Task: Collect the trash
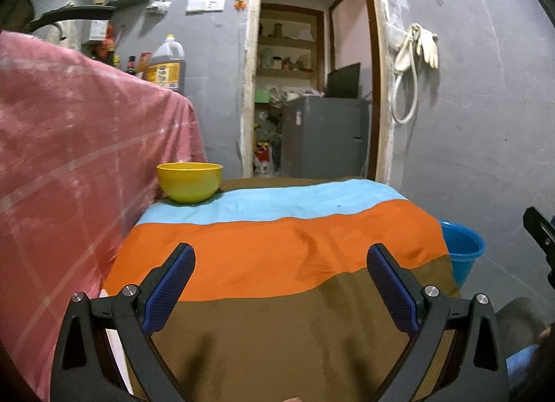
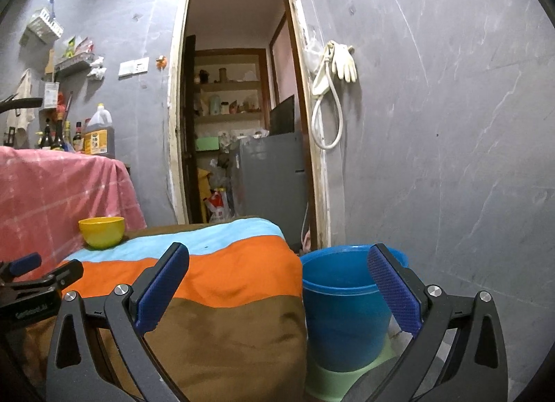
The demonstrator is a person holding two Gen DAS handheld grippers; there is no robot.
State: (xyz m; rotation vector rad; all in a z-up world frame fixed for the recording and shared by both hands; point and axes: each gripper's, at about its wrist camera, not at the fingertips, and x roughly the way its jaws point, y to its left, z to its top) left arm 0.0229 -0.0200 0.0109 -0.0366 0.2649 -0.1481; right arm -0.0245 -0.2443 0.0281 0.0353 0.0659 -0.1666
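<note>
We hold both grippers, left (image 1: 281,265) and right (image 2: 277,265), with fingers spread and empty above the striped cloth-covered table (image 1: 277,256); the blue plastic bucket (image 2: 343,305) stands at three o'clock, the yellow plastic bowl (image 1: 189,177) at eleven.

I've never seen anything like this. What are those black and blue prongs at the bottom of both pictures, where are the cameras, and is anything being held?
The prongs are hand-held grippers: a person carries one in each hand, and each has a small wide-angle camera looking forward along its two fingers. One picture comes from the left gripper, the other from the right gripper. Both are open and hold nothing.

In front lies a table under a striped cloth of light blue, orange and brown. A yellow bowl stands at its far left corner, next to something draped in pink cloth. A blue bucket stands on the floor to the right of the table. I see no trash on the cloth. Behind is a doorway into a storeroom.
</note>
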